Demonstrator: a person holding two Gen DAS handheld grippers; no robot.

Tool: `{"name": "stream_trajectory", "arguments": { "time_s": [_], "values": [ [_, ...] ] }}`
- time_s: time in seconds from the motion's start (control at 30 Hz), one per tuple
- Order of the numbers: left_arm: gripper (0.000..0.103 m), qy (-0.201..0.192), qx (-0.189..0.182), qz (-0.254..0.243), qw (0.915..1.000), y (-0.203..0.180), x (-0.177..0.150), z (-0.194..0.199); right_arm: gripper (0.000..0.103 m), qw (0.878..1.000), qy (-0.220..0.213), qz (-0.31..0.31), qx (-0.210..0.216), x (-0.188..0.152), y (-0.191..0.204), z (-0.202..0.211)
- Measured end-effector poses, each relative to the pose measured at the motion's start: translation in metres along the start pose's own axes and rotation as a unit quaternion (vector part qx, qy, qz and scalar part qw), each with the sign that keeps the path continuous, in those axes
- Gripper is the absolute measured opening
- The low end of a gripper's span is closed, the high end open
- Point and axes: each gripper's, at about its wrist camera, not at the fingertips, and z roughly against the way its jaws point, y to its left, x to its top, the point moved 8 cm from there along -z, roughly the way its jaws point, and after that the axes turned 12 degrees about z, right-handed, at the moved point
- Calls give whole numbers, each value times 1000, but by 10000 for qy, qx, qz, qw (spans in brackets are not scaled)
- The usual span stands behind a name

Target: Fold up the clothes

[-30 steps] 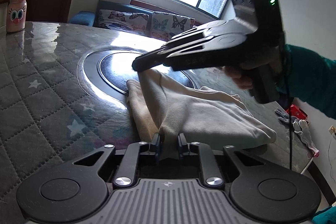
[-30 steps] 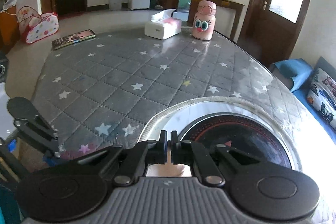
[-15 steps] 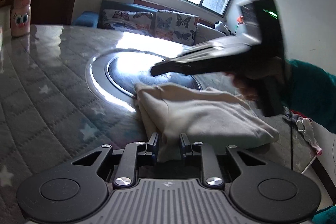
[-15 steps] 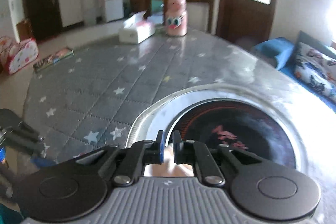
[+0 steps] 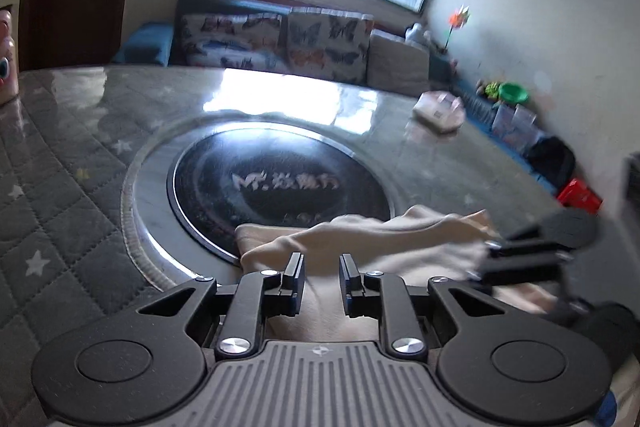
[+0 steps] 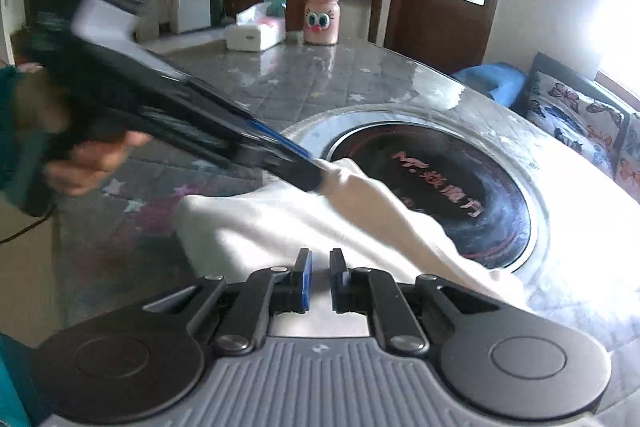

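Observation:
A cream garment lies on the table's near side, partly over the round black hob. My left gripper has cloth filling the narrow gap between its fingers, and its jaws are closing. In the right wrist view the left gripper pinches a raised ridge of the garment, with a hand behind it. My right gripper is nearly shut, with pale cloth between its pads. From the left wrist view the right gripper sits low at the garment's right end, where the cloth's edge rises to its tips.
The grey star-quilted table cover surrounds a round black hob with a metal ring. A pink bottle and a tissue box stand at the far edge. A small packet lies far right. A butterfly sofa is behind.
The right gripper dropped from above the middle of the garment to low at its right end. The two grippers moved apart, and the garment now lies lower and stretched between them.

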Motion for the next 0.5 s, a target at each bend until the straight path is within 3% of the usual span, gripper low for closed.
{"name": "stream_trajectory", "arguments": {
  "time_s": [0.23,0.33,0.5],
  "values": [
    [18,98,133,205,9997,19,-6,-9,7,9995,-162,280,14,-16,25,20],
    [18,84,72,174,9998,12,-1,-5,8,9994,-273,189,82,-14,24,30],
    [19,42,-44,0,10000,-4,5,-2,8,9988,-466,-41,-154,2,12,18]
  ]
}}
